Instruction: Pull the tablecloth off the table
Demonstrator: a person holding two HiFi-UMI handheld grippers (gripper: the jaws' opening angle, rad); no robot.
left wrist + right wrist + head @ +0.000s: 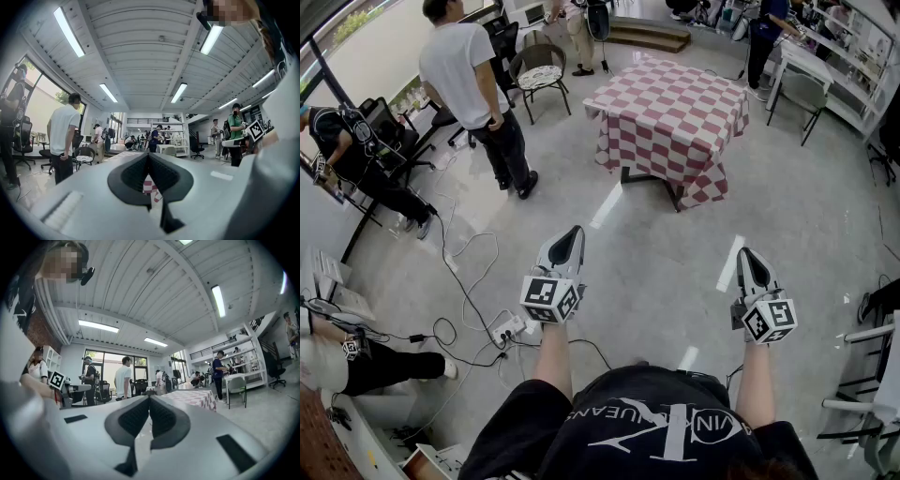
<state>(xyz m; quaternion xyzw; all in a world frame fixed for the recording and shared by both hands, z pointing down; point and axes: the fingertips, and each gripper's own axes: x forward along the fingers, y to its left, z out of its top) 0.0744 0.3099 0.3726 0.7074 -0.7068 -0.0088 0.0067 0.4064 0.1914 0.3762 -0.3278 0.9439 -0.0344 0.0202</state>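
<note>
Head view only: takes in the whole red-and-white checked tablecloth (670,117), draped over a square surface (649,180) with dark legs, far across the glossy grey floor (656,272) and well apart from the left tongs (574,232) and the right tongs (744,253). Lies flat on top, falls in soft folds down the near sides, hangs lowest at the front right corner. Also only there: black cables (464,281) snaking to a white power strip (508,328) at the left, and a person in a white T-shirt (469,75) standing left of the cloth, near a black chair with a round patterned seat (542,77).

Left gripper view: shows the left tongs pressed together with nothing gripped, and only a sliver of the checked cloth, framed in the notch below the tips. Adds what the head view misses: a ribbed white ceiling (140,51) with long strip lights (69,32).

Right gripper view: shows the right tongs likewise closed and empty. Catches the covered surface low and side-on, just right of the tips, with the checked top and one hanging side visible.
</note>
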